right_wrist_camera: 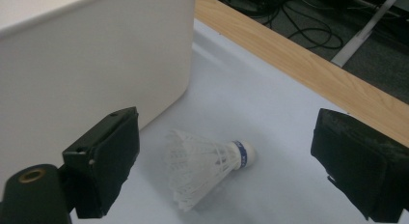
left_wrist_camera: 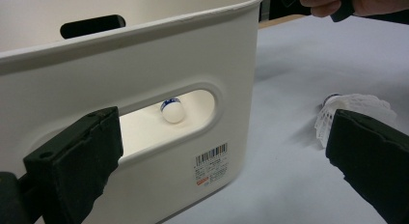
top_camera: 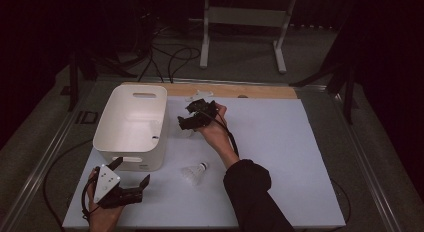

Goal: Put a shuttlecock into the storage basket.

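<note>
The right tool (right_wrist_camera: 226, 151) is gaping wide around a shuttlecock (right_wrist_camera: 205, 166); the left tool (left_wrist_camera: 222, 161), equally wide and empty, is revealing another shuttlecock (left_wrist_camera: 172, 109) inside the bin (left_wrist_camera: 144, 55).

The right gripper (right_wrist_camera: 226, 171) has its two black fingers (right_wrist_camera: 103, 161) spread wide apart, with nothing between them being squeezed. Down in the gap lies a white shuttlecock (right_wrist_camera: 205, 168) on its side on the pale tabletop (right_wrist_camera: 251, 98). Its round tip with a blue band points to the right, and its feathery skirt points to the left. Neither finger touches it. A big white bin (right_wrist_camera: 91, 64) stands just beside it on the left. Past the tabletop's wooden edge (right_wrist_camera: 299, 64), black cables (right_wrist_camera: 308, 26) lie on the floor.
</note>
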Tool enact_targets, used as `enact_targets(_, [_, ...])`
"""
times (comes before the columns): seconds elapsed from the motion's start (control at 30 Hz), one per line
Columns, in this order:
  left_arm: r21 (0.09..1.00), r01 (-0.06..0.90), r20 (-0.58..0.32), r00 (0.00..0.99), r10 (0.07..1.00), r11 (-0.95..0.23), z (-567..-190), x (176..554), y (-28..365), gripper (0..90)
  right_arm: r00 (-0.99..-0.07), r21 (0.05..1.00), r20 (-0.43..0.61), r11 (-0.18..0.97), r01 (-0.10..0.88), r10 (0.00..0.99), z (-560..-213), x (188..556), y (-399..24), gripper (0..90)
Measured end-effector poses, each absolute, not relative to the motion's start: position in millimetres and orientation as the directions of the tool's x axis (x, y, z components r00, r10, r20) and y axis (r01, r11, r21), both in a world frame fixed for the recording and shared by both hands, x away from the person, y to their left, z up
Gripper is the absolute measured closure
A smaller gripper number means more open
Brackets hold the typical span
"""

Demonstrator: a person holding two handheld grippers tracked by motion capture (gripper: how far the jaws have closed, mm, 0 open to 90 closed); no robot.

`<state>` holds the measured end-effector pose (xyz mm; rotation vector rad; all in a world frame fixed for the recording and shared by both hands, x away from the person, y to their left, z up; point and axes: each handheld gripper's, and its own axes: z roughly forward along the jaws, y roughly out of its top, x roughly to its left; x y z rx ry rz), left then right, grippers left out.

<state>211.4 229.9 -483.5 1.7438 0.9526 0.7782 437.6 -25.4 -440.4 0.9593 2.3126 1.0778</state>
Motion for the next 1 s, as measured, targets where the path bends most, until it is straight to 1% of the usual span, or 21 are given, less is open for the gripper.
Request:
enact_targets(0.4, [0.940,0.253,0.078,0.491,0.867,-0.228,-484,211,230,0.1,-0.679,0.766,-0.067,0.474,0.434,0.731,-454,440,-21,9.8])
enact_targets(0.7, [0.940,0.253,0.078,0.489,0.869,-0.227,-484,211,230,0.2,-0.672,0.738,-0.083,0.498,0.455,0.736,-466,445,-17,9.9])
enact_targets(0.73, [0.940,0.252,0.079,0.489,0.869,-0.228,-484,211,230,0.2,-0.671,0.735,-0.085,0.501,0.457,0.737,-467,446,-16,11.8])
enact_targets(0.83, [0.940,0.253,0.079,0.488,0.869,-0.228,-484,211,230,0.1,-0.670,0.728,-0.095,0.510,0.458,0.736,-471,447,-15,12.0])
enact_targets(0.87, [0.940,0.254,0.080,0.487,0.870,-0.228,-484,211,230,0.1,-0.670,0.719,-0.100,0.519,0.463,0.736,-473,448,-14,13.5])
enact_targets(1.0, [0.940,0.254,0.078,0.487,0.870,-0.226,-483,211,231,0.1,-0.667,0.701,-0.118,0.537,0.469,0.736,-480,449,-11,15.0])
